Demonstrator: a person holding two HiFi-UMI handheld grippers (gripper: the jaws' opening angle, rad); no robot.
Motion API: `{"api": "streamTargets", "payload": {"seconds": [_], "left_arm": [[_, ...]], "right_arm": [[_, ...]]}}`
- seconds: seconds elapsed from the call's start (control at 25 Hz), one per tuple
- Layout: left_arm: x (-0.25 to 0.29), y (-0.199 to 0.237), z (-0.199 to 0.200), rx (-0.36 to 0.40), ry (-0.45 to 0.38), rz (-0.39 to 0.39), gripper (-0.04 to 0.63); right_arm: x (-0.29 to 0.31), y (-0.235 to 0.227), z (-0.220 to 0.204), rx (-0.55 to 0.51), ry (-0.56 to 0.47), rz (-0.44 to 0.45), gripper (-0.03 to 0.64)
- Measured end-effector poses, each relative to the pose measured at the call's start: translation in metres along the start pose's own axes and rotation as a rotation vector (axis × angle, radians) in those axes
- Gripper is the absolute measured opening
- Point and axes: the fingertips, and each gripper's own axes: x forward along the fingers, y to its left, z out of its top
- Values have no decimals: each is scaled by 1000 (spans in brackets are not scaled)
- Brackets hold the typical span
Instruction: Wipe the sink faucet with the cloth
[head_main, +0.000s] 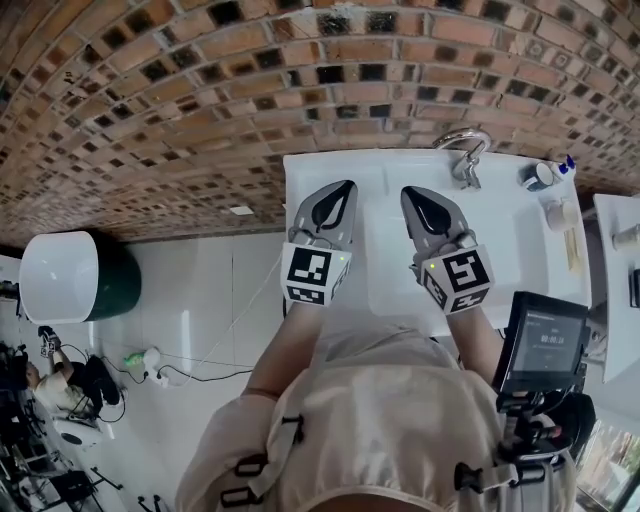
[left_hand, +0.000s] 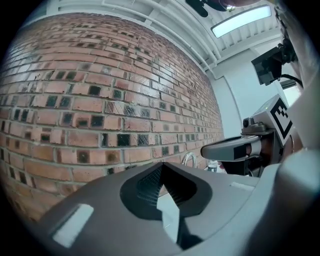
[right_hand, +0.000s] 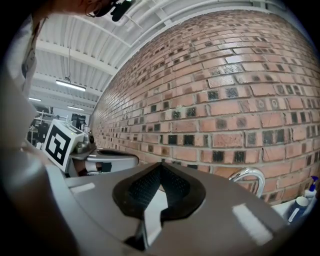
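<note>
The chrome faucet (head_main: 463, 150) stands at the back of the white sink (head_main: 520, 250), against the brick wall. No cloth shows in any view. My left gripper (head_main: 344, 188) hovers over the sink's left part, jaws shut with nothing between them. Beside it my right gripper (head_main: 409, 194) is likewise shut and empty, below and left of the faucet. In the left gripper view the shut tips (left_hand: 161, 164) point at the wall, with the faucet (left_hand: 188, 159) and the right gripper (left_hand: 235, 150) to the right. In the right gripper view the faucet (right_hand: 251, 178) arches right of the shut tips (right_hand: 160, 165).
Small bottles (head_main: 545, 175) and a cup (head_main: 560, 213) stand on the sink's right side; a blue-capped bottle (right_hand: 301, 204) shows in the right gripper view. A white and green bin (head_main: 70, 275) sits on the floor at left. A screen device (head_main: 541, 342) hangs near my right side.
</note>
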Motion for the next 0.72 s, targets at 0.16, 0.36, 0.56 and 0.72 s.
{"api": "streamTargets", "payload": {"seconds": [0.16,0.36,0.56,0.72], "left_arm": [[1,-3,1,-3,-7,-11,3],[0,-8,-1,-9,-2,-24,3],[-2,-14,-2,-21,-3,-39,3],[-5,-15,2,-21,-16,-38,3]], "right_arm": [[-2,5,3,-13,-14,11,-11],[-6,4,5,-16,-29,9,-11],[-8,2,7,-16,-40,3,-11],[-8,6,8,-17,-42,12,-11]]}}
